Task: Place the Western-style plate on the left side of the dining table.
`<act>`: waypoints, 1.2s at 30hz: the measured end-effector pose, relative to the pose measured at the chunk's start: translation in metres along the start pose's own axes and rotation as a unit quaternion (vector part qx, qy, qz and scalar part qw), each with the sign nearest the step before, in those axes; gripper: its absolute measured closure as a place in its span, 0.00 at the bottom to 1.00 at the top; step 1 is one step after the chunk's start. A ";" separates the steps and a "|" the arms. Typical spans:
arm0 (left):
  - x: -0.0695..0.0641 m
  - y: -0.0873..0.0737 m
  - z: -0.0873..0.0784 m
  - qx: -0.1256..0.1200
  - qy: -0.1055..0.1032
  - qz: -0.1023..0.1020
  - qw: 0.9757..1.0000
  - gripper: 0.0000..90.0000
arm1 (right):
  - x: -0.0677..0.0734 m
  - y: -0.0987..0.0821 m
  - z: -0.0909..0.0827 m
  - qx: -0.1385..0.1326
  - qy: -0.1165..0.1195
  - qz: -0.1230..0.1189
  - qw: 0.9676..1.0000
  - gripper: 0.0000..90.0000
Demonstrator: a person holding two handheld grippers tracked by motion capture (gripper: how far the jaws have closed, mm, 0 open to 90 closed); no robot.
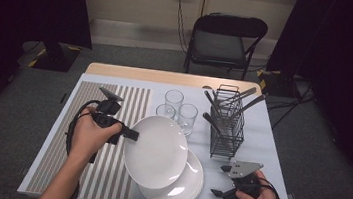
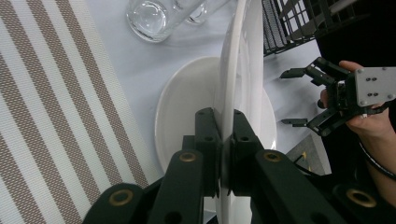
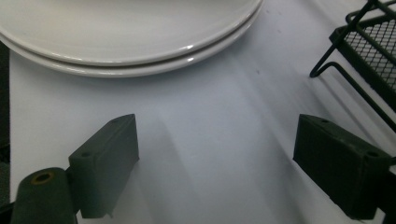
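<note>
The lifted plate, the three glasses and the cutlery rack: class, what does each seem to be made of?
Lifted plate: probably glazed ceramic, white and glossy with soft highlights.
Three glasses: clear glass, or possibly plastic, since the cloth shows through them.
Cutlery rack: black coated metal wire and mesh, by its thin bars and matte finish.

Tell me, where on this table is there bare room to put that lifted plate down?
The striped mat on the left lies bare, bordered by the left gripper, which clamps the lifted plate. A small bare strip lies between the plate stack and the open right gripper. It is crowded around the glasses and cutlery rack.
</note>
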State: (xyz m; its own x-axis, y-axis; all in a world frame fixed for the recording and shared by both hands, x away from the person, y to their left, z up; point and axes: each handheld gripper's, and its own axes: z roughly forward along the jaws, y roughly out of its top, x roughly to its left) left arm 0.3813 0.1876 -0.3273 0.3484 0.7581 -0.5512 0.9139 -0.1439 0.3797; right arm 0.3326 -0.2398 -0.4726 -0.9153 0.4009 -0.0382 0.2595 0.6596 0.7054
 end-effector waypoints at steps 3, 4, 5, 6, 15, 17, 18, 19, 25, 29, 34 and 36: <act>-0.001 0.002 -0.004 0.000 0.000 0.000 1.000 0.95 | -0.002 -0.003 0.002 -0.002 0.010 0.012 1.000 0.15; 0.000 0.003 -0.005 0.002 0.002 0.010 1.000 0.95 | -0.002 -0.003 0.002 -0.002 0.010 0.012 1.000 0.15; 0.000 0.004 -0.006 0.000 0.005 0.010 1.000 0.95 | -0.002 -0.003 0.002 -0.001 0.009 0.013 1.000 0.15; 0.000 0.004 -0.008 -0.002 0.002 0.006 1.000 0.95 | -0.002 -0.003 0.003 -0.002 0.008 0.015 1.000 0.15; 0.005 0.006 -0.016 -0.005 0.009 0.001 1.000 0.95 | -0.002 -0.005 0.003 -0.008 0.005 0.019 1.000 0.14; 0.005 0.007 -0.019 -0.007 0.015 0.002 1.000 0.95 | -0.002 -0.005 0.003 -0.009 0.007 0.021 1.000 0.14; 0.005 0.007 -0.019 -0.009 0.010 -0.004 1.000 0.95 | -0.002 -0.005 0.004 -0.010 0.008 0.021 1.000 0.14; 0.005 0.007 -0.021 -0.007 0.013 0.000 1.000 0.95 | -0.002 -0.005 0.004 -0.010 0.008 0.021 1.000 0.14; 0.006 0.008 -0.027 -0.006 0.011 -0.004 1.000 0.95 | -0.002 -0.006 0.003 -0.008 0.008 0.024 1.000 0.13; 0.007 0.008 -0.029 -0.006 0.014 -0.005 1.000 0.95 | -0.002 -0.006 0.003 -0.008 0.008 0.024 1.000 0.14; 0.009 0.007 -0.032 -0.008 0.014 -0.006 1.000 0.95 | -0.002 -0.006 0.003 -0.009 0.008 0.024 1.000 0.14; 0.012 0.006 -0.034 -0.009 0.013 -0.007 1.000 0.95 | -0.002 -0.006 0.003 -0.009 0.008 0.024 1.000 0.14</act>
State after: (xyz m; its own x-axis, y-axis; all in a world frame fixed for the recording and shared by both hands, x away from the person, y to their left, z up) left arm 0.3842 0.2171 -0.3061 0.3289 0.7767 -0.5371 0.9150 -0.1215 0.3847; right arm 0.3344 -0.2423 -0.4789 -0.9070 0.4211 0.0071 0.2977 0.6290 0.7182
